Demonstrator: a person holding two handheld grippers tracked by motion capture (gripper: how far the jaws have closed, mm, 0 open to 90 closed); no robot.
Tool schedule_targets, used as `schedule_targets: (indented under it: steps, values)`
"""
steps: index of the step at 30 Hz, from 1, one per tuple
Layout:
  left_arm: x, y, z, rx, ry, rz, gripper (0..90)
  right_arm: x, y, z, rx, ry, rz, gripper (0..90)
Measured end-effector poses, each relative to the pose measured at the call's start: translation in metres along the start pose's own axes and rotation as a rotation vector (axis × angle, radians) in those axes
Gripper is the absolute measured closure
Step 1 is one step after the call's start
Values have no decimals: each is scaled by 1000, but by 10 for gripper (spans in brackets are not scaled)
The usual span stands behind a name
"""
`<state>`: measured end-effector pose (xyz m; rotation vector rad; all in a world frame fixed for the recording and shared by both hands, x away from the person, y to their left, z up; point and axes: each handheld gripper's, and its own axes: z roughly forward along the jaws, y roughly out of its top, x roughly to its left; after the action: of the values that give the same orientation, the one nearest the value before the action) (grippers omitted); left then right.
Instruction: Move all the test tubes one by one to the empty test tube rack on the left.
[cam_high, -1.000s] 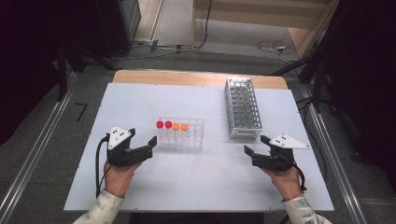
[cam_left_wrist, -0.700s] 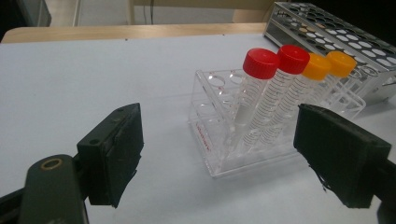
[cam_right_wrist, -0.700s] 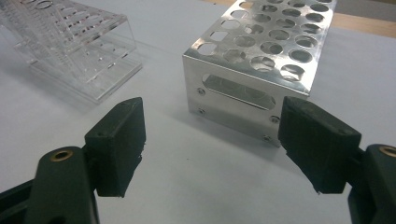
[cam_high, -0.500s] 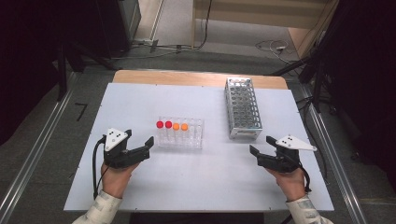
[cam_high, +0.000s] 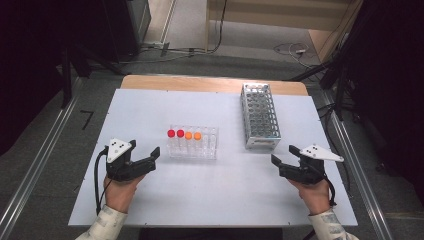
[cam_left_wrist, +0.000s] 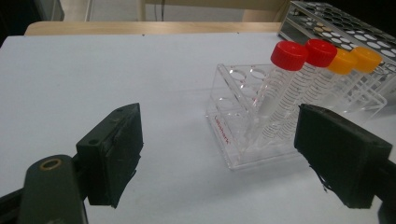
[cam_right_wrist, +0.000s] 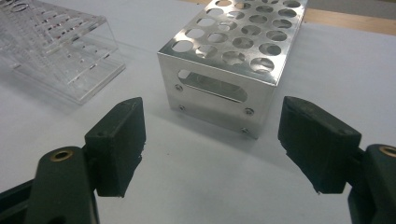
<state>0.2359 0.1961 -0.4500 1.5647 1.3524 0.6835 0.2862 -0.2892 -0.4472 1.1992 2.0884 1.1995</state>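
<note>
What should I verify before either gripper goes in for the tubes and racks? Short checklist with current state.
1. Left gripper jaws open, nothing between them: ok.
2. Right gripper jaws open, nothing held: ok.
3. Four capped tubes, two red and two orange, stand in the clear rack: ok.
4. Left gripper faces the clear rack's end, with bare table in between: ok.
5. Metal rack stands flat ahead of the right gripper, the holes in sight empty: ok.
6. Whether the tubes sit fully down and their caps are tight: cannot tell.
</note>
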Motion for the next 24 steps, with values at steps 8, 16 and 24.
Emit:
schedule_targets:
  steps: [8, 16, 24]
  values:
    - [3, -2, -1, 1, 7, -7, 159, -11, -6, -8, -6, -22, 22, 218]
    - [5, -5, -4, 3, 24, 5, 159, -20, -9, -15, -14, -46, 32, 218]
    - [10, -6, -7, -2, 34, 1, 152, -27, -13, -18, -17, -70, 33, 219]
